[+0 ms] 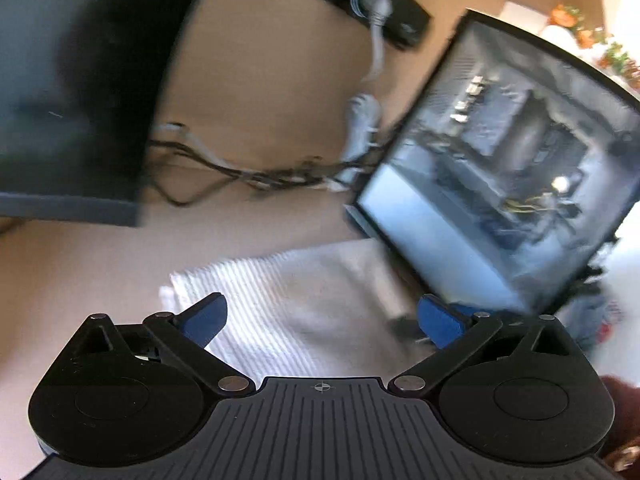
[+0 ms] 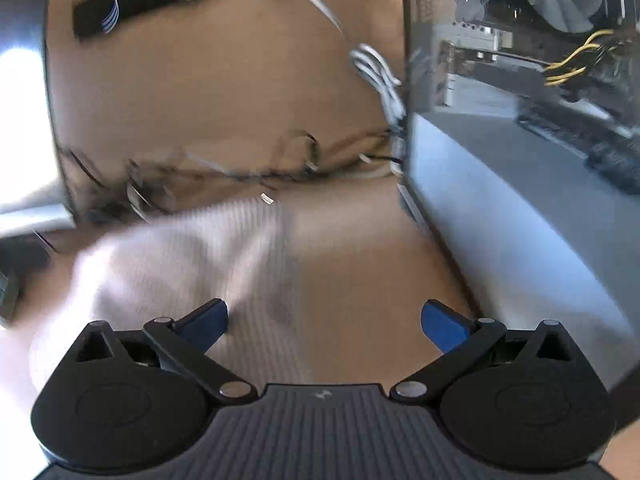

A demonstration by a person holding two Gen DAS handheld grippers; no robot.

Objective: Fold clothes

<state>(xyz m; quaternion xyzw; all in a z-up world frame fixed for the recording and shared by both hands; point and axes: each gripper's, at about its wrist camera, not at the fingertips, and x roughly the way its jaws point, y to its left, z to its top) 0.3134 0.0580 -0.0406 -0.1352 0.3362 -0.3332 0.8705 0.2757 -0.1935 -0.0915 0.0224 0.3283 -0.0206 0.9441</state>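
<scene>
From the left wrist, the left claw [image 1: 322, 318] stands spread wide with nothing between its blue pads [image 1: 206, 318]. The white ribbed cloth [image 1: 296, 304] lies folded on the tan counter [image 1: 80, 272] just ahead, beside the glass-sided computer case [image 1: 504, 176].

From the right wrist, the right claw [image 2: 324, 320] is likewise released, above the white cloth's [image 2: 180, 264] edge. Tangled cables [image 2: 256, 172] lie beyond.

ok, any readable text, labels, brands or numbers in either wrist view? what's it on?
No legible words or numbers in either view.
Black power strip against the wall: faint pale marking at its end, too blurred to read.
Left gripper body: a small crosshair mark, no text.
Right gripper body: a small pale logo-like mark, unreadable.
Glass-sided computer case: no legible labels.
</scene>
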